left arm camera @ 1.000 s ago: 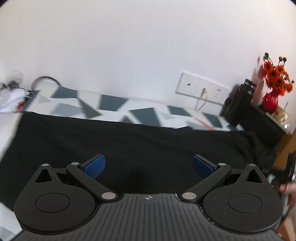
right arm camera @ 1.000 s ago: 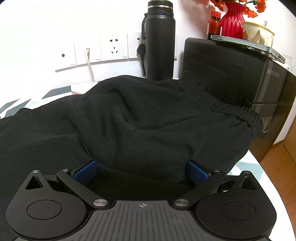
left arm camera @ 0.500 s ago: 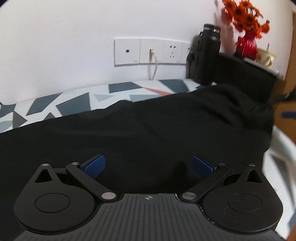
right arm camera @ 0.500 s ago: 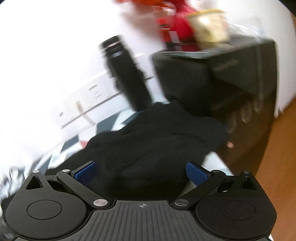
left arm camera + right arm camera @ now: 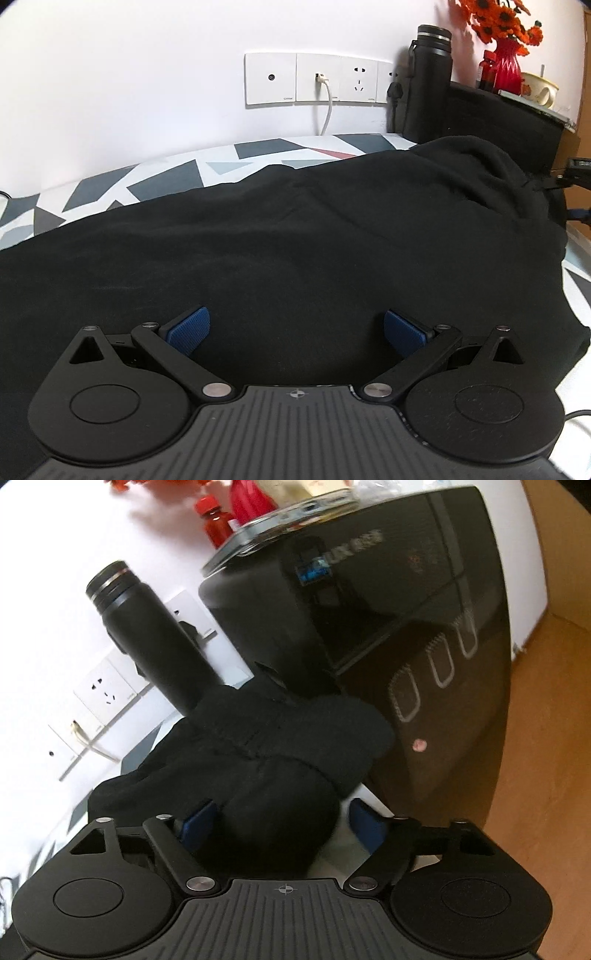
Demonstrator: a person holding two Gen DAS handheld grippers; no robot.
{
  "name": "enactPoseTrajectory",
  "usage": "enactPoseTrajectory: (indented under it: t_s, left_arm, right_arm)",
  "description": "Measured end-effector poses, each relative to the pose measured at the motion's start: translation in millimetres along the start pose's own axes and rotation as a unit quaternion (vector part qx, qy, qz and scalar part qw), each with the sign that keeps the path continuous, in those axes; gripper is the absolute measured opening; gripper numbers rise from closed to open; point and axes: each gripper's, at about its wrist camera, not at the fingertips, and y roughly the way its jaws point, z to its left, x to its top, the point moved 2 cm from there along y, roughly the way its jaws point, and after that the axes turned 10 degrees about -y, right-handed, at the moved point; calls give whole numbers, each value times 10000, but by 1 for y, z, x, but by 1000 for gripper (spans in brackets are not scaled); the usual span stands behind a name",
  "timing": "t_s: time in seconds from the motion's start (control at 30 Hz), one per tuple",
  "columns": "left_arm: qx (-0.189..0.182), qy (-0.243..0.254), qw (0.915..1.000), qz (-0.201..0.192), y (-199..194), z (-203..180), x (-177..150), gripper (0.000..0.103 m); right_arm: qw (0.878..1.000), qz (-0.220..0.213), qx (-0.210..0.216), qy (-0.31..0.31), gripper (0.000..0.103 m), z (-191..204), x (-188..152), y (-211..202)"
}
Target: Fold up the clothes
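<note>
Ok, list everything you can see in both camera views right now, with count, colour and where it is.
black garment: one, black, spread over the patterned surface, bunched at its right end
patterned surface: one, white with grey triangles, under the garment
wall sockets: one row, white, on the wall; a white cable plugged in
flask: one, black, upright by the wall
black appliance: one, glossy black, right of the flask
vase: one, red, holding orange flowers, on the appliance
small bottle: one, red, beside the vase
left gripper: open, over the garment
right gripper: open, garment's bunched end between its fingers
</note>
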Motion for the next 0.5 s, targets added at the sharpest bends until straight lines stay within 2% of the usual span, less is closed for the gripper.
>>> enactPoseTrajectory:
  t_s: [0.03,0.07,0.1,0.2,0.23,0.3,0.33,0.37,0.4,0.5]
  left_arm:
    - [-17,-6,10000,0,0,1,0,103]
    - [-28,-10,10000,0,-1,1,0,103]
    - [-39,-15,10000,-1,-1,1,0,103]
    - [8,55,10000,2,-1,-1,-1,103]
    - [10,64,10000,1,-1,-2,-2,103]
    - [-4,59,10000,0,0,-1,-1,103]
    - [-13,55,10000,-3,0,-1,-1,103]
    - [-22,48,10000,-13,0,-1,-2,103]
    - [-32,40,10000,-24,0,0,-2,103]
    - [-32,35,10000,-56,-1,-1,-2,103]
  right_arm:
    - [9999,-31,-99,-74,42,2,1,0]
    - [9997,-62,-199,-148,28,3,1,0]
    - [9993,-93,-298,-222,21,5,2,0]
    - [9994,-217,-167,209,16,-14,6,-7]
    - [9994,-211,-247,136,16,-14,7,-8]
    - [9987,-181,-461,-104,20,-11,7,-9]
    - [9980,-165,-567,-223,27,-9,7,-10]
    - [9970,-150,-673,-343,47,-8,7,-11]
    - [9953,-256,-737,-573,54,-2,9,-17]
    - [9871,-596,-789,-1257,54,18,15,-36]
